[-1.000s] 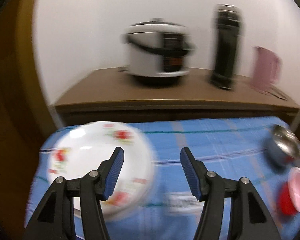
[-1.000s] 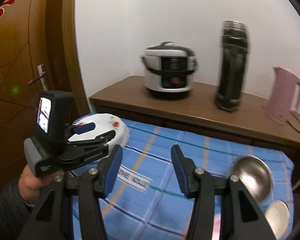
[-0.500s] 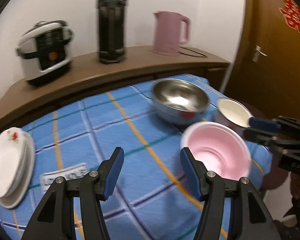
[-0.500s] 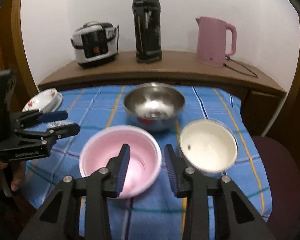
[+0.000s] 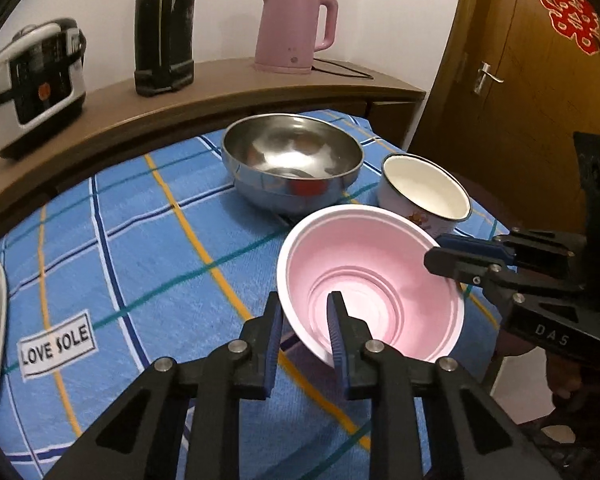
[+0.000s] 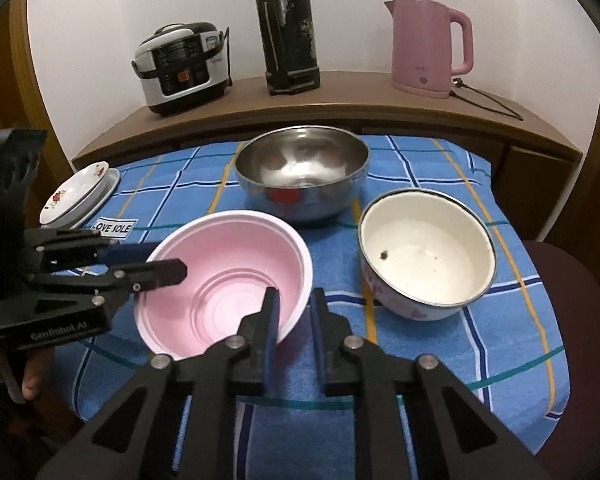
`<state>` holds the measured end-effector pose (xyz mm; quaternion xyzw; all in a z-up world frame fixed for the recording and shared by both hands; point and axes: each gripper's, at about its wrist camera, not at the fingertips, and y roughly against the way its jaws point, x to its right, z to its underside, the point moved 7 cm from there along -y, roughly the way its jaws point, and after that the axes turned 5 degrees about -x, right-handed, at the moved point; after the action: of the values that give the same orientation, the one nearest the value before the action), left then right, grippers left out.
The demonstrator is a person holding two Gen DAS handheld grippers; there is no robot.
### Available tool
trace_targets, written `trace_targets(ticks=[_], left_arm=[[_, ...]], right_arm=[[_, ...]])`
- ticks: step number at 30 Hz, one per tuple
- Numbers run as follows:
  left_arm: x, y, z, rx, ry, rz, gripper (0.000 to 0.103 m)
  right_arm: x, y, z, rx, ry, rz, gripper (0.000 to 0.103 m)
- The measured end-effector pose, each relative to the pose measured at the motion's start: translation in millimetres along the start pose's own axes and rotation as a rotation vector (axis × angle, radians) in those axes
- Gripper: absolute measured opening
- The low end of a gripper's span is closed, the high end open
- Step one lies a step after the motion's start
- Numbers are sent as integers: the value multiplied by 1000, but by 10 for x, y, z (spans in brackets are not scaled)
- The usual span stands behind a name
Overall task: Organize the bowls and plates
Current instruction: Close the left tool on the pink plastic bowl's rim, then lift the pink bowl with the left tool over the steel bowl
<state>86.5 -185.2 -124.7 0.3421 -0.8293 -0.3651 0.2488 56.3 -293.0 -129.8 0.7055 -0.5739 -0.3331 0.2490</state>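
Gripping pink bowl (image 5: 374,280) rim from opposite sides: left gripper (image 5: 305,322) and right gripper (image 6: 293,312) both clamped on wall; steel bowl (image 6: 302,172) behind, enamel bowl (image 6: 426,252) beside

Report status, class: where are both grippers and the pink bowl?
Left gripper and right gripper just closed, each shut on the pink bowl rim, opposite sides. Bowl tilted on the cloth. Steel bowl and enamel bowl close behind.
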Motion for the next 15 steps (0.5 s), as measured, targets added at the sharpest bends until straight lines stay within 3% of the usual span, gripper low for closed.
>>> trace_targets(ticks=[4,15], left_arm=[[-68,73,-27,-1,60,28,21],[-308,544,-250,114,99,-39,21]], right_arm=[[-70,53,-55,17,-4,-14,13],[-377,177,-375,62,-10,-99,13]])
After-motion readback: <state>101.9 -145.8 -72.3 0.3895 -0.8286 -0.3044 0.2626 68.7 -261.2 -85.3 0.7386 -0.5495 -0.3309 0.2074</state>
